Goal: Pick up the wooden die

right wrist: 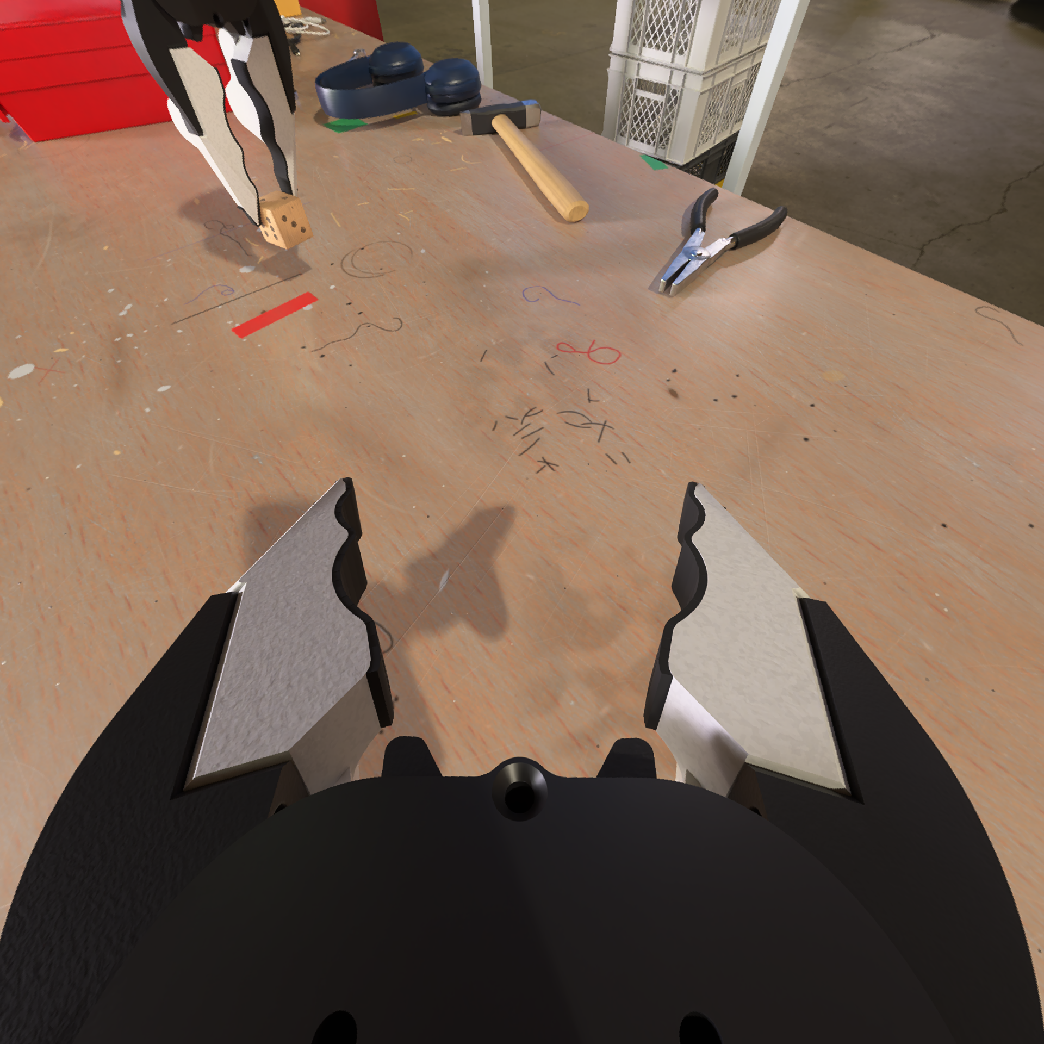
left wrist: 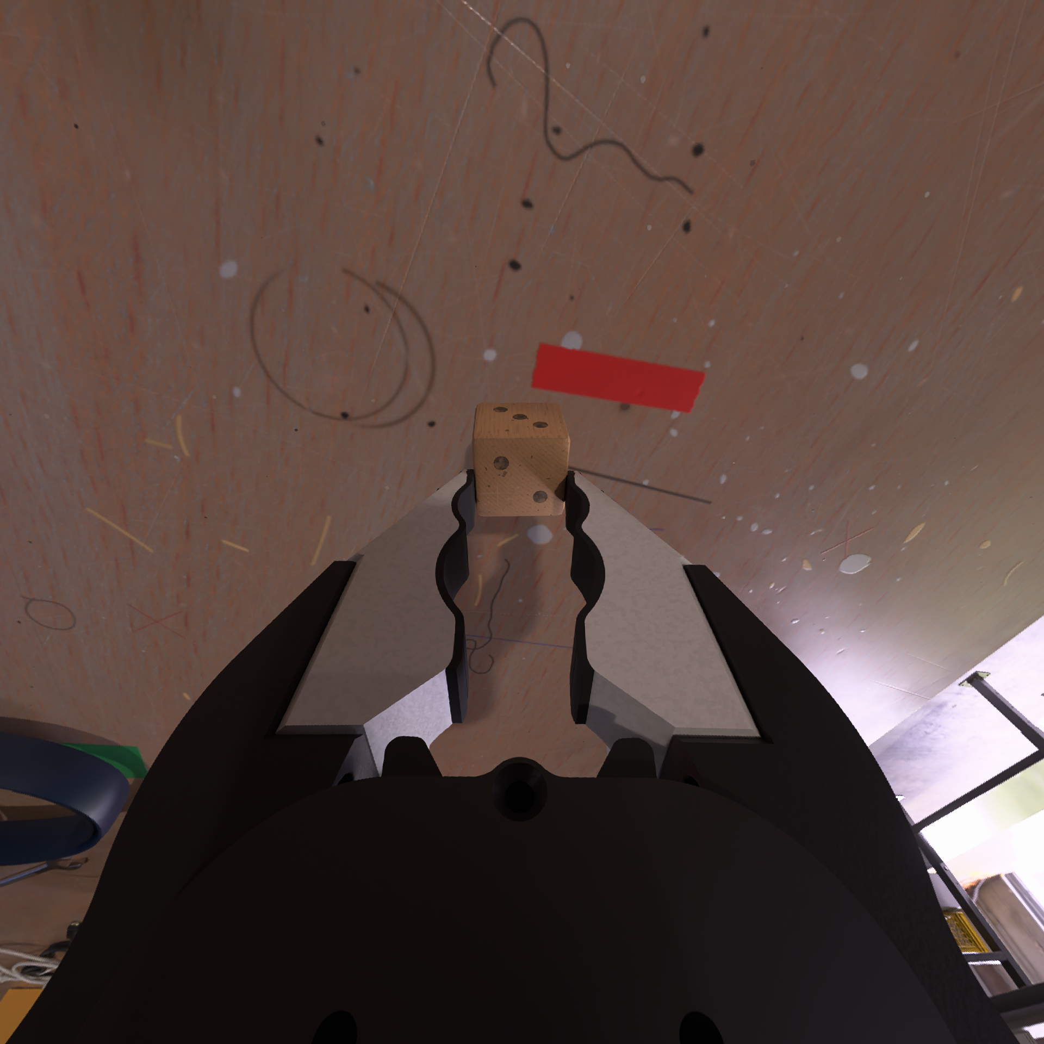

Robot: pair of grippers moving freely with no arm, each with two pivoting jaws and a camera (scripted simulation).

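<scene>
The wooden die (left wrist: 520,459) is a pale cube with dark pips. My left gripper (left wrist: 518,487) is shut on it at the fingertips. In the right wrist view the die (right wrist: 285,220) hangs a little above the wooden table (right wrist: 508,316), with its shadow on the table below it, held by the left gripper (right wrist: 271,203), which points down from the top left. My right gripper (right wrist: 520,491) is open and empty, low over the near part of the table, far from the die.
A hammer (right wrist: 525,149), pliers (right wrist: 714,243) and dark ear defenders (right wrist: 395,85) lie at the table's far side. A red box (right wrist: 85,68) stands at the far left. White crates (right wrist: 683,79) stand beyond the edge. A red tape strip (right wrist: 275,314) marks the table.
</scene>
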